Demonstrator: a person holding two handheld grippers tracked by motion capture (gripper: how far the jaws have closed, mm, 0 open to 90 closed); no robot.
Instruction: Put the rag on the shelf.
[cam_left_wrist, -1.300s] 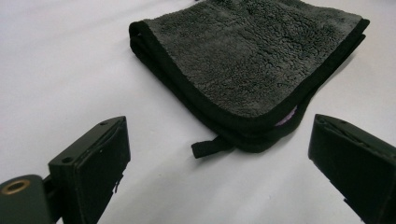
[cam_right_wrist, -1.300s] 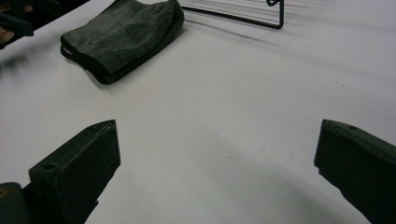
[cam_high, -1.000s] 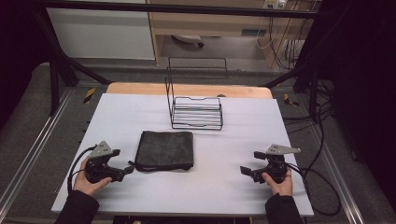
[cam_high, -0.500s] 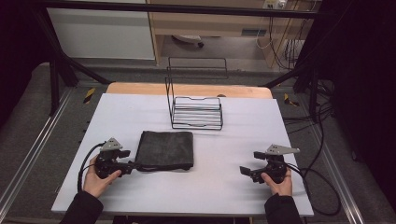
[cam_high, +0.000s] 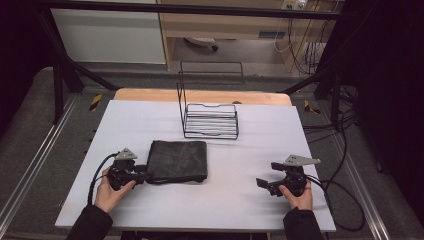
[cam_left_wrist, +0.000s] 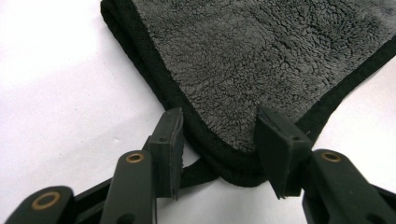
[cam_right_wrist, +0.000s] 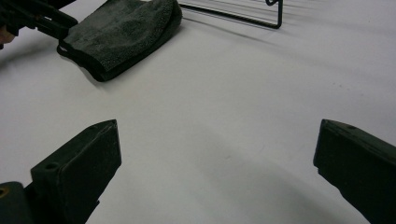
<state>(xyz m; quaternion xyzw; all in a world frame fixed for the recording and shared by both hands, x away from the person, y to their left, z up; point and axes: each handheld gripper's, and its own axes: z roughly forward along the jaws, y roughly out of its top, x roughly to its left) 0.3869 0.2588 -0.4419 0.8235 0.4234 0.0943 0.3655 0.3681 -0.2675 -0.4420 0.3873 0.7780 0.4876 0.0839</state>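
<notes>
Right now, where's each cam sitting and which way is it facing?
High view: above the near table edge, facing forward-down; both hands, left gripper, right gripper.
Left gripper view: on that gripper, along its jaws at the towel corner between them.
Right gripper view: low, across the table.
Shared: towel, wire rack.

Dark grey fuzzy cloth (cam_high: 178, 160) with black stitched edging, plain white surface (cam_high: 250, 200), black wire rack (cam_high: 210, 120), black left tool (cam_left_wrist: 219, 144), pale wooden strip (cam_high: 150, 95) behind
</notes>
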